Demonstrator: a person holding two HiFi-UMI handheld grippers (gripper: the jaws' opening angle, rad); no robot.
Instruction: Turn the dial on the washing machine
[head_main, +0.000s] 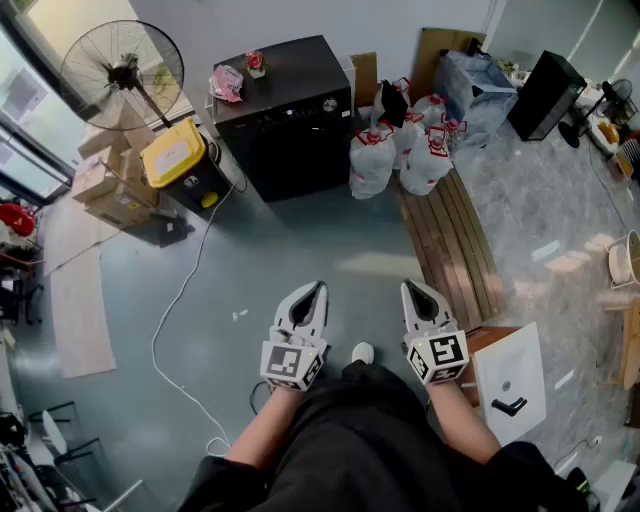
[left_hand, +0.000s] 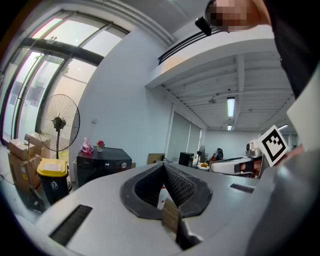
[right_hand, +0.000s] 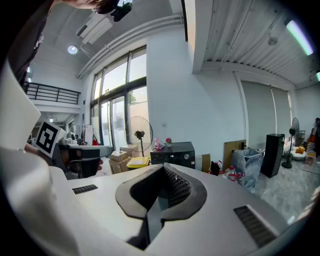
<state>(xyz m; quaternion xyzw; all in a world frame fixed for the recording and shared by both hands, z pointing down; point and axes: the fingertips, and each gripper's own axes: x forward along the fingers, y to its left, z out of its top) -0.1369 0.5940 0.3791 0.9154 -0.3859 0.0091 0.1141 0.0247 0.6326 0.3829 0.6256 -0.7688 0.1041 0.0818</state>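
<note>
Washing machine: black, stood on the floor at its far edge, back to the white wall. The dial is seen as a small pale round knob near the right end of the top panel. It is untouched.

On the machine's top, toward the left rear corner, a small flower pot and a pink bag are placed.

Left hand-held gripper: jaws clenched, pads pressed together at the tips, nothing between them. It is held over the near part of the floor and pointed toward the machine, well apart from it.

Right hand-held gripper: jaws likewise clenched, empty. It is held just beside the left one, at about the same distance from the machine.

Surroundings noted:
- A yellow-lidded bin is just beside the machine's left side.
- A pedestal fan stands behind the bin, by the window.
- Cardboard boxes are stacked at the left edge of the floor.
- Tied white bags are grouped just right of the machine.
- A slatted wooden board lies on the floor in front of the bags.
- A white cable is trailed across the floor from the bin toward the near edge.
</note>
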